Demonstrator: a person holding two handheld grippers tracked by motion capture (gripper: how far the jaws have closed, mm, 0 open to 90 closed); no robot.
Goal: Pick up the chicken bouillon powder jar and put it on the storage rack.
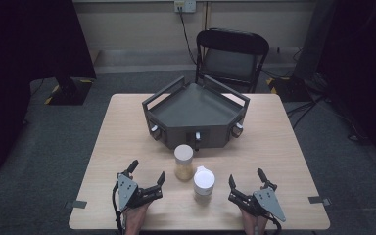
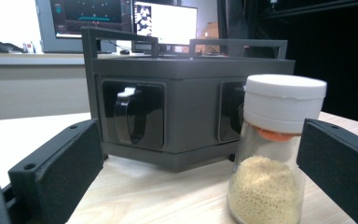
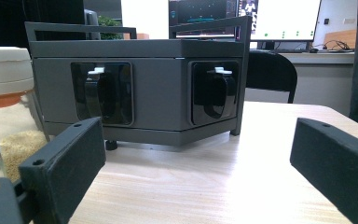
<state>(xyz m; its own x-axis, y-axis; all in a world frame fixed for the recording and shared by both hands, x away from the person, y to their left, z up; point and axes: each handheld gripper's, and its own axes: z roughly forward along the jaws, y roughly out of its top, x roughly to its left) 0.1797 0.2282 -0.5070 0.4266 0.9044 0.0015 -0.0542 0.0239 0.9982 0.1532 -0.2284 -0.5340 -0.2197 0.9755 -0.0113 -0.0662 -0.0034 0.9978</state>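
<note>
Both grippers, left gripper (image 1: 147, 172) and right gripper (image 1: 247, 179), rest spread wide and empty flanking two white-capped clear jars: grain jar (image 1: 183, 162) with yellowish granules, second jar (image 1: 203, 181).

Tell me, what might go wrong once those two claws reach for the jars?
The two jars stand very close together: closing the left gripper on the grain jar could nudge the white-capped jar beside it. Both jars are tall and narrow, so a sideways bump from a jaw might tip one. The grey drawer box sits right behind the grain jar, leaving little room to push forward.
</note>
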